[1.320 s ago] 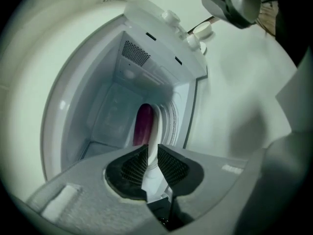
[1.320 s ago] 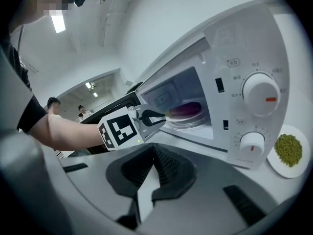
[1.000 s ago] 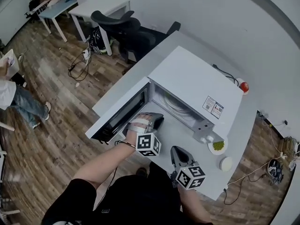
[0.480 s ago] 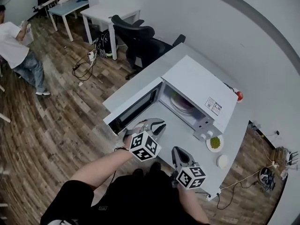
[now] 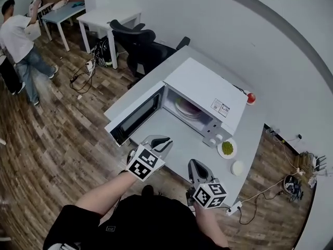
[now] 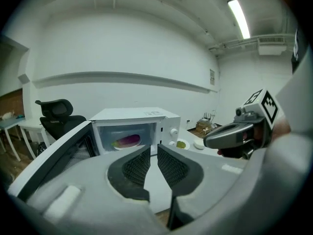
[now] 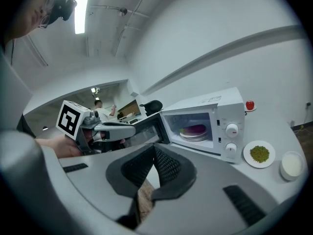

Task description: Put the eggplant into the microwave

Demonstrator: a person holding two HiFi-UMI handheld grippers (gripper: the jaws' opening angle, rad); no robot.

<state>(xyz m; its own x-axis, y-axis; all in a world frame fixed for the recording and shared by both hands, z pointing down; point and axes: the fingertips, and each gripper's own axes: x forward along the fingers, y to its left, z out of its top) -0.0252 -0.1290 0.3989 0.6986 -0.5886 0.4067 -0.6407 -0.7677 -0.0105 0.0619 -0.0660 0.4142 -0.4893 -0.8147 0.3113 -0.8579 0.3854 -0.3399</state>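
The white microwave (image 5: 205,90) stands on the counter with its door (image 5: 132,120) swung open to the left. Inside, the purple eggplant (image 6: 128,140) lies on a plate (image 5: 188,108), also seen as the eggplant (image 7: 194,129) in the right gripper view. My left gripper (image 5: 158,142) hangs in front of the open door, well short of the cavity, its jaws a narrow gap apart with nothing between them. To its right, my right gripper (image 5: 196,166) is shut and empty, its tips meeting (image 7: 153,151).
A small plate of green food (image 5: 227,148) and a white round dish (image 5: 238,167) sit right of the microwave. A red apple (image 5: 251,97) is behind it. A black office chair (image 5: 140,43) and a person (image 5: 18,40) are beyond the counter's left end.
Both grippers have drawn back from the microwave toward me and risen. The left gripper has rolled, so its marker cube now faces up differently. The eggplant stays on the plate inside.
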